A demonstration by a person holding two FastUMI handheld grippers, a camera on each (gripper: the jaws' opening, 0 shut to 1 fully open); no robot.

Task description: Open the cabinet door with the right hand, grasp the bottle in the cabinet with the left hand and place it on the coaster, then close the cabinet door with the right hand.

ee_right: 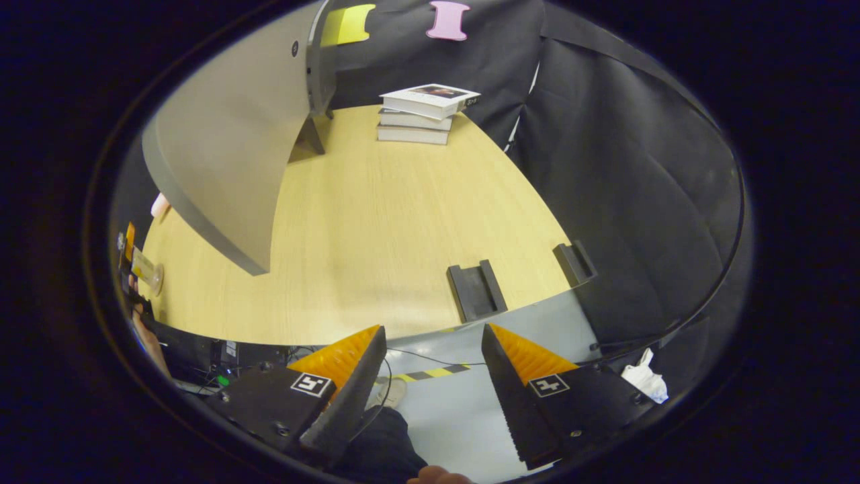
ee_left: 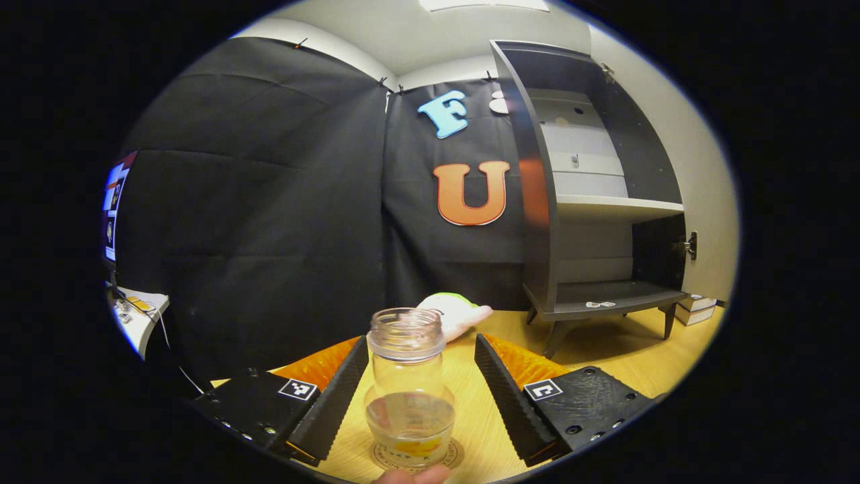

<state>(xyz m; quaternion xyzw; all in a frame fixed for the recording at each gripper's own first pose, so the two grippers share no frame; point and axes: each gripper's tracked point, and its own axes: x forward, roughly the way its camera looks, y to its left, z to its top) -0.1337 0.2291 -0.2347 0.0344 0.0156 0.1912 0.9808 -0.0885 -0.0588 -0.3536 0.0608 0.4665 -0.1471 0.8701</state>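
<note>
The cabinet (ee_left: pixel 605 202) stands open on the wooden surface (ee_left: pixel 605 363), its door (ee_right: pixel 222 154) swung wide. In front of it, the bottle (ee_left: pixel 408 383) sits on the coaster (ee_left: pixel 416 458), between the released left tool (ee_left: pixel 422 390). The right tool (ee_right: pixel 433 383) is spread, empty.

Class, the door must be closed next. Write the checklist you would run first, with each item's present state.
1. Clear glass bottle upright on the round coaster: ok.
2. Left claw open, fingers apart from the bottle: ok.
3. Grey cabinet door wide open: ok.
4. Right claw open and holding nothing: ok.
5. Right claw touching the door: not ok, it is apart.
6. Grey cabinet shelves bare of anything that could block the door: ok.
</note>
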